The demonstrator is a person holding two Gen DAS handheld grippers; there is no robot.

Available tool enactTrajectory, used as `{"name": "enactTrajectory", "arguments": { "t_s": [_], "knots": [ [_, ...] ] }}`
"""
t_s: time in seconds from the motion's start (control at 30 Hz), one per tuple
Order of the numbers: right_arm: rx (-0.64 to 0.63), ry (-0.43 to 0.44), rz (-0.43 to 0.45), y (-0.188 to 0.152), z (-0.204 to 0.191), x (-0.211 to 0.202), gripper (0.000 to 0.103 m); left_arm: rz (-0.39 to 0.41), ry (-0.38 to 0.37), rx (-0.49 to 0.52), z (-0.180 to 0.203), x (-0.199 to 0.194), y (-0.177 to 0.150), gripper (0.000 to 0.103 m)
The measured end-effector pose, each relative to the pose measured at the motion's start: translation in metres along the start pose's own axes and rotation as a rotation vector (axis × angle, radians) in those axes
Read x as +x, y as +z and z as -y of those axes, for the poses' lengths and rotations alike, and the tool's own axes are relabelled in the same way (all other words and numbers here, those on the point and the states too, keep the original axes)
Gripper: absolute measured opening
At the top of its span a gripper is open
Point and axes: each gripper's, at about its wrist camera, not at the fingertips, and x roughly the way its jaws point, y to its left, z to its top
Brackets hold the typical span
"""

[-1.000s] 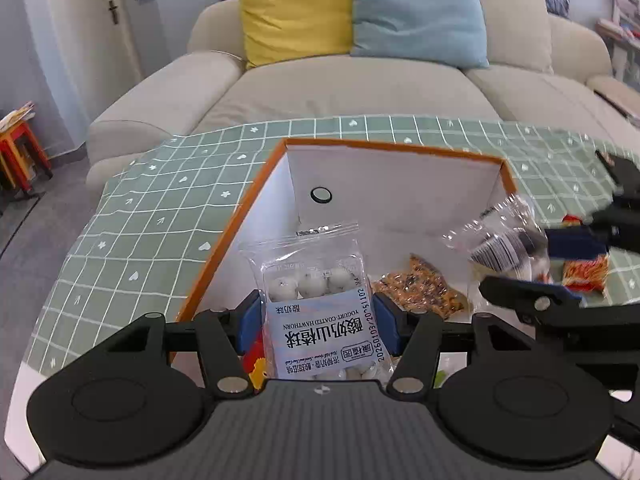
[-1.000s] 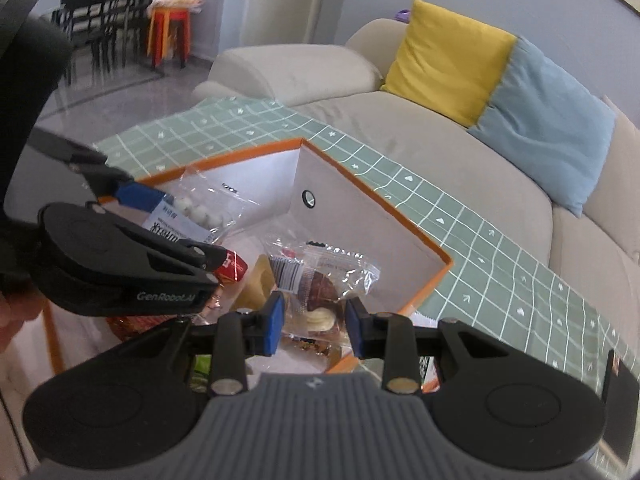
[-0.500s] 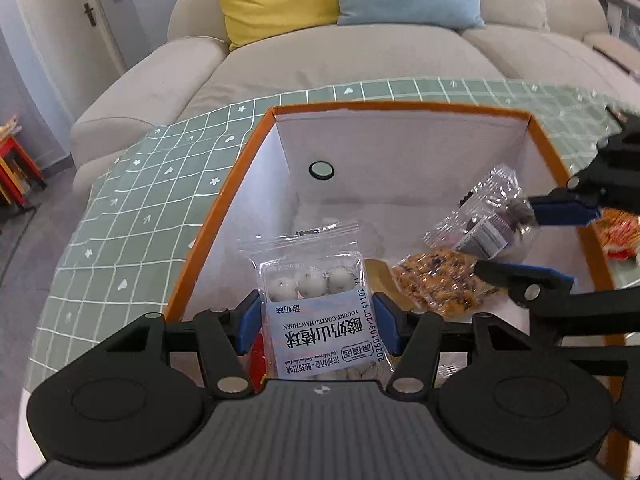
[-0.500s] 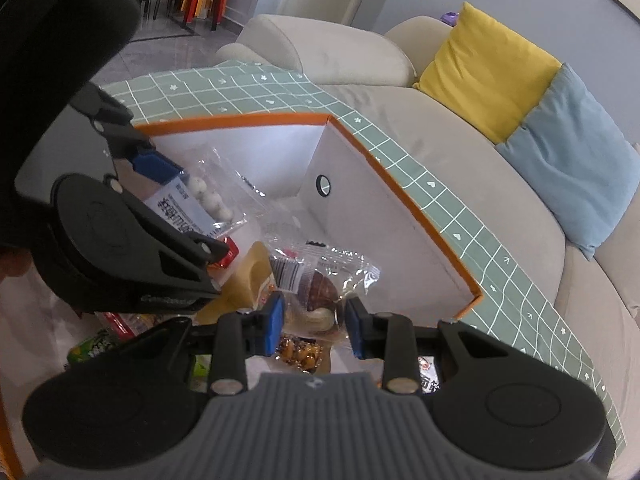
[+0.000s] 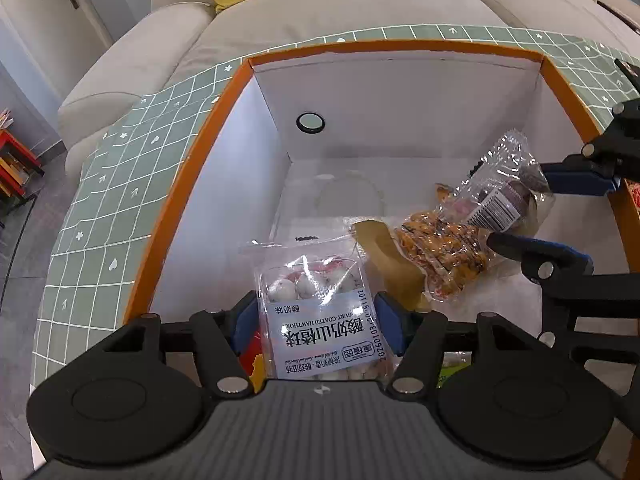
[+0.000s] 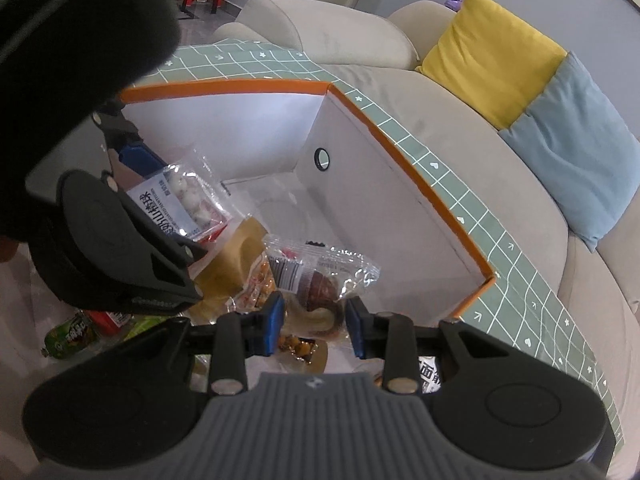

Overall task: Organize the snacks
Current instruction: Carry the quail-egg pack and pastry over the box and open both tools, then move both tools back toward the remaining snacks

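Blue-padded, the left gripper (image 5: pixel 316 322) has its jaws opening, with the clear hawthorn-ball packet (image 5: pixel 320 312) between the pads, low over the box's near left part. The right gripper (image 6: pixel 314 326) is clamped on a crinkly clear pastry packet (image 6: pixel 320 276) over the box's right side. Beneath them a glossy orange snack bag (image 5: pixel 440 252) lies on the white floor of the orange-rimmed box (image 5: pixel 192 168), which sits on a green checked tablecloth (image 5: pixel 116 200). A beige sofa (image 5: pixel 340 8) stands beyond.

Left hand-held gripper (image 5: pixel 316 326) opening; right hand-held gripper (image 6: pixel 315 322) clamped
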Motion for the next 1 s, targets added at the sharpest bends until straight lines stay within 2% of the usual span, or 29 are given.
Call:
{"name": "enactTrajectory", "arguments": {
  "t_s": [0.4,0.5,0.63,0.9,1.0],
  "knots": [
    [-0.011,-0.011,0.006,0.0,-0.003,-0.004,0.035,0.009,0.009,0.019,0.002,-0.005,-0.002,0.078],
    [-0.011,-0.014,0.011,0.0,-0.005,-0.005,0.044,0.013,0.013,0.024,0.003,-0.007,-0.002,0.078],
    [-0.012,-0.014,0.013,0.0,-0.006,-0.008,0.045,0.019,0.017,0.025,0.003,-0.01,-0.002,0.079],
    [0.002,-0.018,0.035,-0.001,-0.005,-0.017,0.057,0.072,0.025,0.012,0.0,-0.027,-0.001,0.082],
    [-0.001,-0.022,0.042,-0.002,-0.006,-0.022,0.058,0.086,0.024,-0.007,-0.002,-0.032,-0.002,0.082]
  ]
}}
